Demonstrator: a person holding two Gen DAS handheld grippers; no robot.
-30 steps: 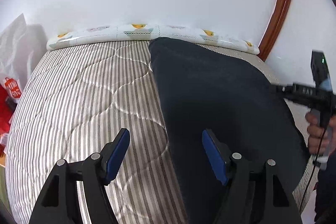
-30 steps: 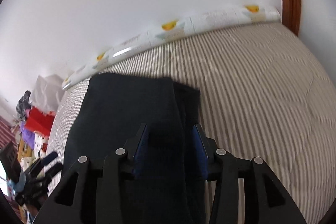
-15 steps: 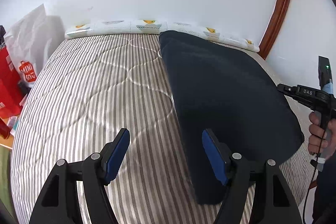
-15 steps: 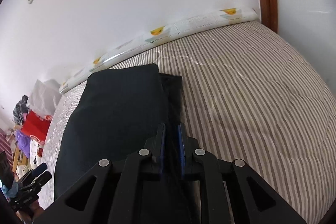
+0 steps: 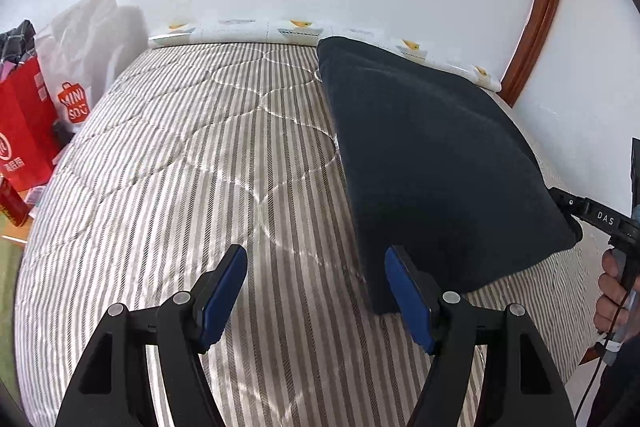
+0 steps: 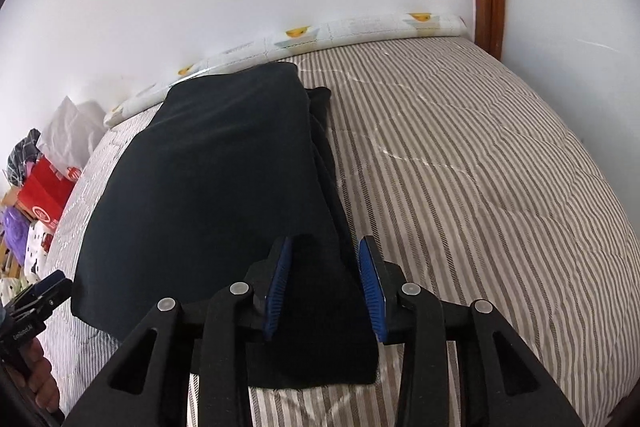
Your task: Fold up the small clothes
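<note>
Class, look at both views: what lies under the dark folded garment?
The dark garment rests on the striped quilt, which shows all around it. Anything between the garment's own layers is covered.

White lettering "MINI SO" reads inside an orange shopping-bag logo (image 5: 73, 107) on a white paper carrier bag (image 5: 86, 39) standing left of the striped quilted mattress (image 5: 192, 163). "DAS" marks the black right gripper's arm (image 5: 600, 219) beyond the mattress's right edge.

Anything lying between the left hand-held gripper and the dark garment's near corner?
Nothing: in the left wrist view only bare striped bedspread separates the left hand-held gripper from the dark garment.
</note>
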